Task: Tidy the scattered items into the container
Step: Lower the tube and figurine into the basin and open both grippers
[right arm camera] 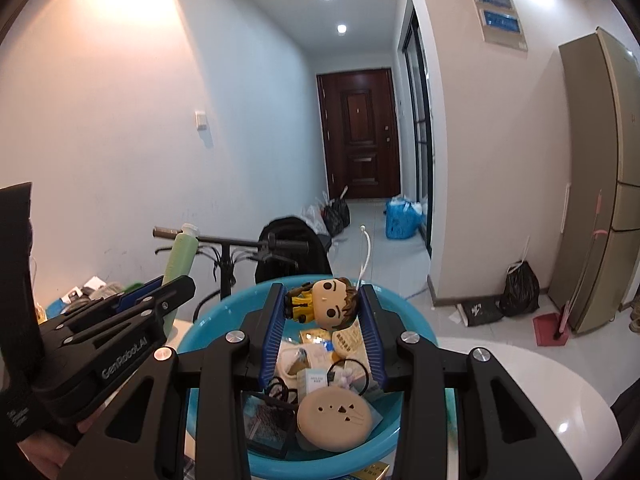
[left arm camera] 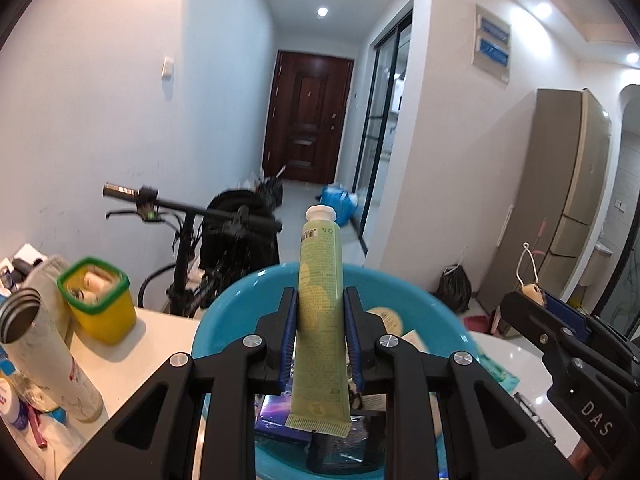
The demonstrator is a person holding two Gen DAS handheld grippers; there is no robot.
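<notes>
My left gripper [left arm camera: 320, 300] is shut on a green tube [left arm camera: 320, 320] with a white cap, held upright above the blue basin [left arm camera: 224, 320]. My right gripper [right arm camera: 322, 308] is shut on a small big-headed figurine [right arm camera: 326, 306] in a yellow outfit, lying sideways between the pads over the same blue basin [right arm camera: 208, 324]. Inside the basin lie a round tan case [right arm camera: 334, 420], small boxes and a black hair tie. Each gripper shows in the other's view: the right gripper [left arm camera: 532, 300] at the right edge, the left gripper [right arm camera: 164, 292] with the green tube [right arm camera: 182, 256] at the left.
On the white table left of the basin stand a yellow box with a green rim [left arm camera: 98, 300] and an open steel flask [left arm camera: 44, 356]. A scooter [left arm camera: 188, 220] stands behind the table. A fridge [right arm camera: 600, 180] and rubbish bags sit on the floor beyond.
</notes>
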